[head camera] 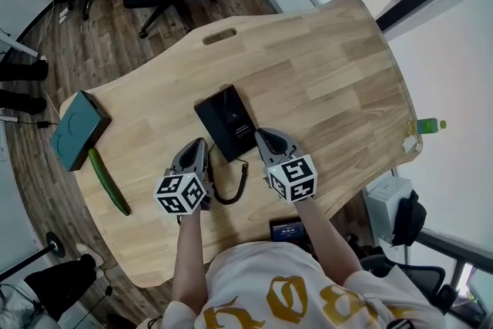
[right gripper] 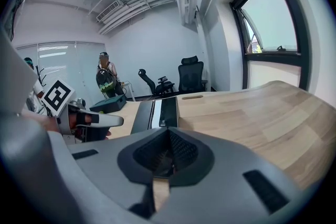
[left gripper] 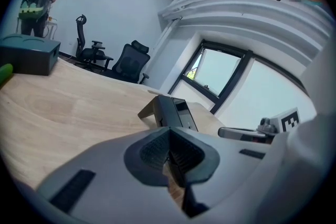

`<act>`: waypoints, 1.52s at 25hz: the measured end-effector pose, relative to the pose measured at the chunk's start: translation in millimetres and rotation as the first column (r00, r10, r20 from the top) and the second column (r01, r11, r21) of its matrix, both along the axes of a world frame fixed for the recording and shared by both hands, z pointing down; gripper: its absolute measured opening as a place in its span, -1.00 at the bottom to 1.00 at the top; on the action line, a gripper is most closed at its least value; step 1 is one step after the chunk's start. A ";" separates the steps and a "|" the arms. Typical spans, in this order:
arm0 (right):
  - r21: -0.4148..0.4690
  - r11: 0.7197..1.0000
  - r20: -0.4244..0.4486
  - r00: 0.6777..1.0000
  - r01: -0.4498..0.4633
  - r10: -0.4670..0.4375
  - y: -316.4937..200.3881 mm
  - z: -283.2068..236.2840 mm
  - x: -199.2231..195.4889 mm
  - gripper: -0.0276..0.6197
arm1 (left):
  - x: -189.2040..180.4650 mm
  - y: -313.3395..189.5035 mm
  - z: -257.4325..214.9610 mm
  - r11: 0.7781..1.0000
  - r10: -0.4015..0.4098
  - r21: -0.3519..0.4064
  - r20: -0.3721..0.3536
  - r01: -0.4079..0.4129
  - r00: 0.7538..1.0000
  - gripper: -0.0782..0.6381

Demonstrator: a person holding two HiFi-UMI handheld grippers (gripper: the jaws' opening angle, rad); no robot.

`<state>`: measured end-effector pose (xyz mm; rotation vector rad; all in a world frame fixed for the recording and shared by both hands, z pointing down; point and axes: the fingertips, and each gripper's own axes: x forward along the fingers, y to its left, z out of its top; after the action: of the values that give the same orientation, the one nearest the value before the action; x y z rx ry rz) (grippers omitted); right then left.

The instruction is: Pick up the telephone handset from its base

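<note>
Figure. The black telephone (head camera: pixel 226 122) lay at the middle of the wooden surface (head camera: pixel 331 65); its handset could not be told apart from the base. The left gripper (head camera: pixel 202 143) stood just beside the telephone's near left corner and the right gripper (head camera: pixel 260 135) just beside its near right corner. Both had their jaws closed together on nothing. The coiled cord (head camera: pixel 235 185) trailed from the telephone between the two grippers.

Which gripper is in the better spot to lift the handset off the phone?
Probably the left gripper. The handset appears to lie along the phone's left side, right by that gripper's tip, while the right gripper sits at the phone's opposite corner. Both are shut, so either must open first.
</note>
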<state>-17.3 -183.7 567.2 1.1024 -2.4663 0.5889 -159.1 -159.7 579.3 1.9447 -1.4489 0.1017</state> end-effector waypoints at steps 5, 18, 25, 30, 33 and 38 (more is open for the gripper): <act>-0.004 1.000 0.001 1.000 0.015 -0.015 -2.4 4.3 -2.3 -0.90 | 4.1 -2.1 3.6 1.000 0.021 -0.005 -0.017 -0.021 1.000 -0.76; -0.032 0.999 0.001 1.000 0.012 -0.012 -10.9 20.0 2.6 -0.90 | 26.0 -11.5 19.1 0.996 0.066 -0.044 -0.166 -0.075 0.984 -0.41; -0.045 0.999 -0.002 1.000 0.007 -0.007 -13.3 25.4 1.9 -0.90 | 29.8 -20.7 25.4 0.993 0.085 -0.059 -0.196 -0.098 0.977 -0.28; -0.050 0.999 -0.005 1.000 0.005 -0.005 -13.1 27.4 4.2 -0.90 | 33.0 -27.1 27.8 0.992 0.096 -0.068 -0.182 -0.109 0.979 -0.31; -0.049 0.999 -0.007 1.000 0.005 -0.006 -12.3 26.8 3.7 -0.90 | 33.5 -26.6 24.8 0.990 0.119 -0.064 -0.130 -0.129 0.984 -0.37; -0.036 0.999 -0.026 1.000 0.011 -0.012 -11.1 25.4 7.1 -0.90 | 32.3 -23.3 20.4 0.990 0.122 -0.056 -0.130 -0.130 0.984 -0.45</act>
<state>-10.2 -194.8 592.7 1.0744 -2.4287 0.6093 -126.8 -183.1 599.7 1.9539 -1.2262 0.0803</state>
